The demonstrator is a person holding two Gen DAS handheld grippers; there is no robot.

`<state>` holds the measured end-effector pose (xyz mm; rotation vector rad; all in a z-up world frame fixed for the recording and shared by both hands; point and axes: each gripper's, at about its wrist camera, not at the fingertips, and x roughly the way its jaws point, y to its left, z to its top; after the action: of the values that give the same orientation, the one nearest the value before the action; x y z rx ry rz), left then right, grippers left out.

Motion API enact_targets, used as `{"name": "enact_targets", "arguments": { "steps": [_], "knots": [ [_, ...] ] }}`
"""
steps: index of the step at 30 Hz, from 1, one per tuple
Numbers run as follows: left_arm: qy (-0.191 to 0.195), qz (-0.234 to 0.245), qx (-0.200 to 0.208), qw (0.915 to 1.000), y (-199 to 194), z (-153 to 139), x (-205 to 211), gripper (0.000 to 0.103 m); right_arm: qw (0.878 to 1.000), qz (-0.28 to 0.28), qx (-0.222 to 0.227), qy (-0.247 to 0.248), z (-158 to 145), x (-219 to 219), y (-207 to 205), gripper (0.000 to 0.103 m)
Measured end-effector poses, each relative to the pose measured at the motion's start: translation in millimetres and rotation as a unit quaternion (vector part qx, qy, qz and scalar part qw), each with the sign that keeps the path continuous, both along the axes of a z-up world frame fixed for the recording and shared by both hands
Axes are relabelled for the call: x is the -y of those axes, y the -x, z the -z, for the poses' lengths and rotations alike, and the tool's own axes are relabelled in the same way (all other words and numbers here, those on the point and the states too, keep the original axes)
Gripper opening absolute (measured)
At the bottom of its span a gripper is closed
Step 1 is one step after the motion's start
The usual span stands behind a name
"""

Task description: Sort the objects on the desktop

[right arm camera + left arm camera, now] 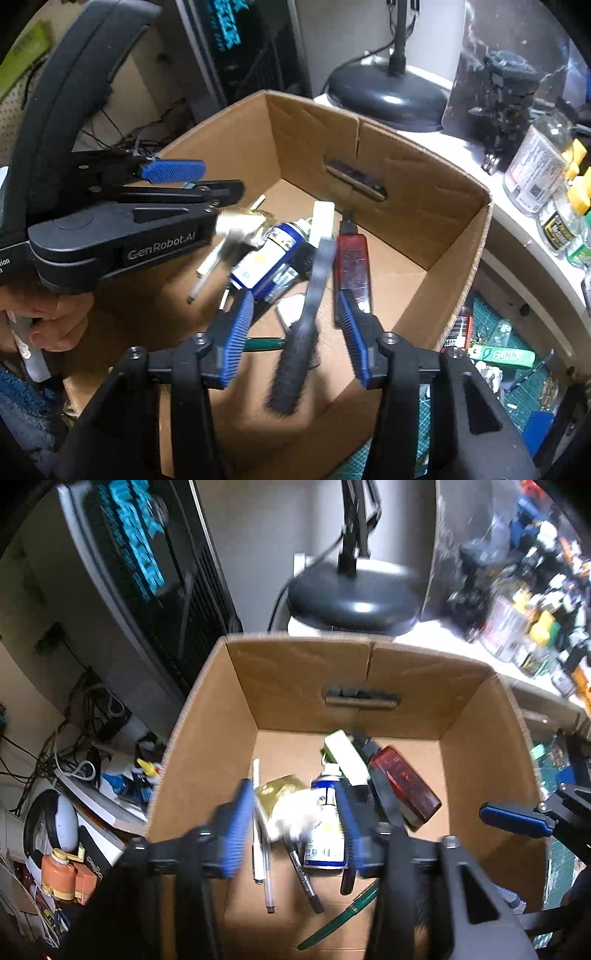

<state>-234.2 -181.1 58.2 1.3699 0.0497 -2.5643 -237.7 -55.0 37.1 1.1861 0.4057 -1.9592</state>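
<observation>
On the left, a dark computer tower [147,590] with teal lettering stands behind a tangle of cables [74,731]. Just right of it sits an open cardboard box [207,716], and both tongs hang over its mouth.

The left tongs [293,827] are spread apart with nothing between the blue pads [236,830]. Right under them, blurred, a gold and white wrapper [291,805] is over the box floor; whether it is touching anything cannot be told. On the floor below lie two white pens [260,853], a black marker [306,878], a blue and white spray can [327,823], a pale green block [345,757], a dark red lighter-like case [406,786] and a green pen [336,923].

From the right wrist view the left tongs [207,181] reach in from the left edge, the wrapper [240,225] at their tip. The right tongs [295,332] are also released, pads wide apart, and a black wire brush [299,354] shows blurred between them, tilted, its handle toward the can [269,258] and the red case [352,258]. It touches neither pad as far as can be seen.

Behind the box a black lamp base [388,99] stands on the white desk [517,229], with jars [535,166] further right.
</observation>
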Motion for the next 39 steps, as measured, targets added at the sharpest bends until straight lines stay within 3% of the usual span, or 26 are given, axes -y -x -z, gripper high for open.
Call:
{"name": "enact_targets", "arguments": {
  "steps": [3,5,8,15,20,24,26,39],
  "knots": [
    [-0.007,0.01,-0.039,0.9992,-18.0,-24.2,-5.5,0.055,0.999,-0.002,-0.025,0.03,-19.8,-18.4,-12.8,0.051],
    [-0.005,0.02,-0.069,0.9974,-34.1,-42.1,-11.4,0.057,0.997,-0.002,-0.05,0.054,-36.5,-34.7,-23.5,0.059],
    [0.012,0.033,-0.11,0.9933,-58.0,-65.8,-24.3,0.076,0.993,0.008,-0.088,0.083,-60.3,-59.3,-37.5,0.06],
    [0.049,0.057,-0.21,0.9747,-117.4,-106.7,-61.0,0.079,0.97,0.063,-0.189,0.136,-97.6,-117.5,-71.2,0.062],
    [0.044,0.066,-0.234,0.9689,-144.6,-109.9,-77.2,0.079,0.954,0.104,-0.22,0.176,-109.3,-157.9,-93.7,0.062],
    [0.042,0.073,-0.251,0.9644,-164.5,-112.3,-90.0,0.079,0.947,0.126,-0.239,0.173,-114.5,-177.8,-113.4,0.063],
    [0.044,0.077,-0.259,0.9618,-173.8,-113.2,-96.6,0.079,0.943,0.136,-0.251,0.174,-117.6,-188.4,-126.7,0.073],
    [0.015,0.101,-0.274,0.9561,-219.1,-98.9,-128.3,0.079,0.927,0.18,-0.286,0.165,-118.8,-238.6,-200.4,0.073]
  ]
}}
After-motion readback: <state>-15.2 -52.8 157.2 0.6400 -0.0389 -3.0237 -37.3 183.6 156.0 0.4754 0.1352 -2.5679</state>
